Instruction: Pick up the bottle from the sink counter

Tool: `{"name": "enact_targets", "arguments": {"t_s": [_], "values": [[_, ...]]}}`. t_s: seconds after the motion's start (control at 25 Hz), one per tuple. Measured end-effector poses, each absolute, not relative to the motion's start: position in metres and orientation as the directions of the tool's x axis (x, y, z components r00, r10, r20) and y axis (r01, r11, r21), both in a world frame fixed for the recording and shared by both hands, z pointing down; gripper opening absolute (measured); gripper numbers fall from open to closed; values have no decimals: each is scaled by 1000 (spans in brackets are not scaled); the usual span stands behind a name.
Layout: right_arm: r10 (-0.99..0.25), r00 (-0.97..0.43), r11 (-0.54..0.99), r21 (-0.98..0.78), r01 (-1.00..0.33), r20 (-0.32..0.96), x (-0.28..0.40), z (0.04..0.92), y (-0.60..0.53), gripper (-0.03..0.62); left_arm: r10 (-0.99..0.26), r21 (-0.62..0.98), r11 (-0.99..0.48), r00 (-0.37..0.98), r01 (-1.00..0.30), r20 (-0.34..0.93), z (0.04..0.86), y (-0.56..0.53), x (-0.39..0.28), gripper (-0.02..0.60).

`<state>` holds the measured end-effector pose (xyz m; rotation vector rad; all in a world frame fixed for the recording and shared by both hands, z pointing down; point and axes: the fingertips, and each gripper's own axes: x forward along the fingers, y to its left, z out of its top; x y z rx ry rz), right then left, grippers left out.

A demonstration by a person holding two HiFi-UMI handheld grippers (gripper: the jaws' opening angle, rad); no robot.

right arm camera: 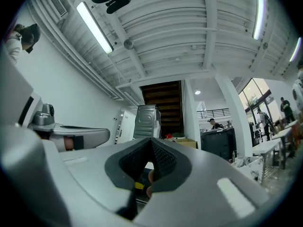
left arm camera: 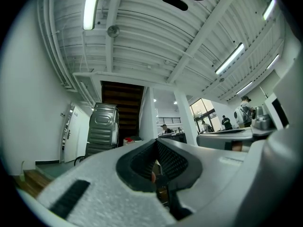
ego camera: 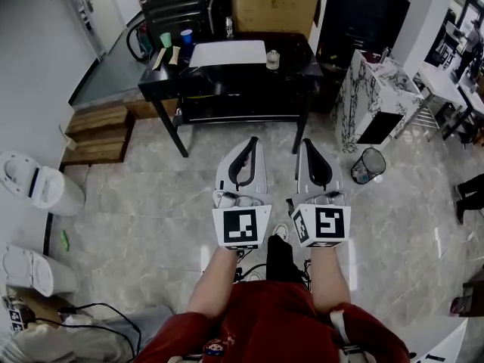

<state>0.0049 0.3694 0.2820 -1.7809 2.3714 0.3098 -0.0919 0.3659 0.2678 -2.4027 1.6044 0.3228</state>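
The bottle [ego camera: 273,59] stands on the black sink counter [ego camera: 299,50] at your 12 o'clock, at 3 o'clock of the white basin [ego camera: 227,53], well apart from your left gripper [ego camera: 252,140] and right gripper [ego camera: 306,141], both clenched on nothing.

Pale marble-look tile floor [ego camera: 136,225]. Black table [ego camera: 299,51] ahead, cardboard box [ego camera: 274,10] behind it. Wooden steps [ego camera: 98,134] left, white toilets [ego camera: 41,187] by wall. Marble-pattern counter [ego camera: 370,97], wire bin [ego camera: 380,159] right. Ribbed white ceiling [left arm camera: 156,32], strip lights [left arm camera: 90,6].
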Motion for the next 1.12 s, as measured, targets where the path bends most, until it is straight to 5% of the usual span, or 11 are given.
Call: {"name": "enact_targets", "arguments": {"t_s": [1.12], "values": [[-914, -345, 349, 19, -937, -211, 66, 273, 170, 2, -890, -104, -316, 333, -943, -312, 248, 172, -16, 3]]}}
